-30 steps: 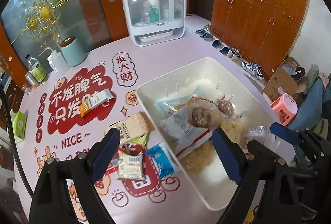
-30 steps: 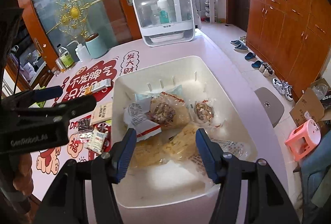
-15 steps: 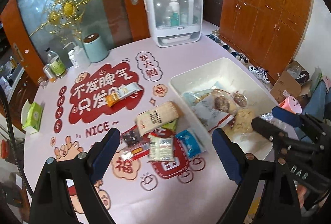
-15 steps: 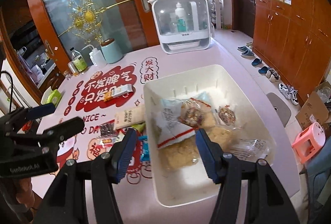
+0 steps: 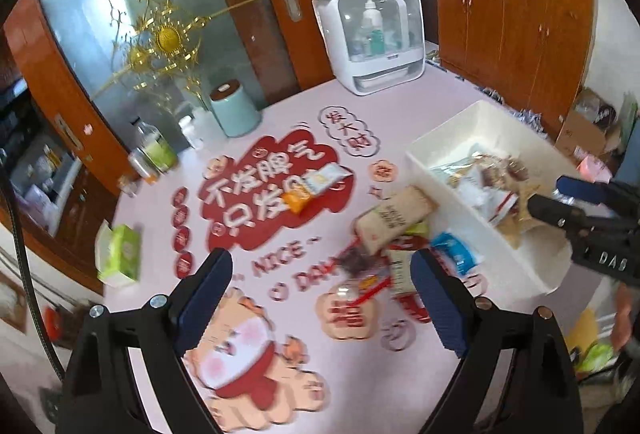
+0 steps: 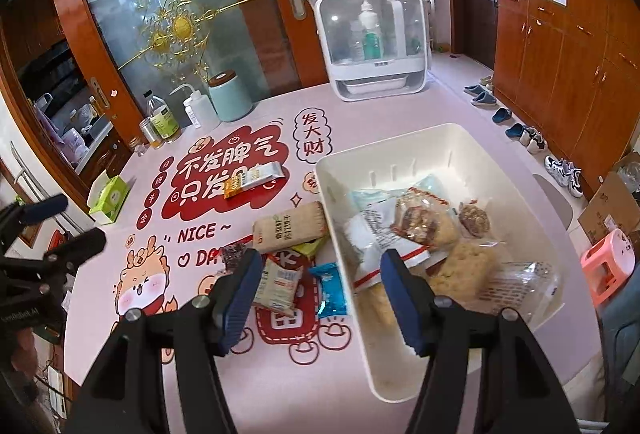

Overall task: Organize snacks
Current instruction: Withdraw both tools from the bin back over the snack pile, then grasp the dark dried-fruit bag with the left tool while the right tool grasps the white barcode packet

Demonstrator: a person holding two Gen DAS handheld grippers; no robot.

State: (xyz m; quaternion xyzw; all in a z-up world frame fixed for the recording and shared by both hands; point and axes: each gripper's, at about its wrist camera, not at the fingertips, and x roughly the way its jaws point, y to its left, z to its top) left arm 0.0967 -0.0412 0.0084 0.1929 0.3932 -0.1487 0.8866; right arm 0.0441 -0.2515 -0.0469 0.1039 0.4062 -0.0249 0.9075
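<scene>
A white bin on the pink table holds several snack packets. Left of it lie loose snacks: a brown packet, a blue packet, a white packet, a dark one and an orange-white bar. My left gripper is open and empty above the table, left of the snack pile. My right gripper is open and empty above the bin's left wall and the pile.
A white cabinet with bottles stands at the far edge. A mint canister, bottles and a green tissue box line the left side. Shoes and a pink stool are on the floor at right.
Both grippers have pulled back and swung left from over the bin. The loose snack pile now sits ahead of them. Both stay open and empty.
</scene>
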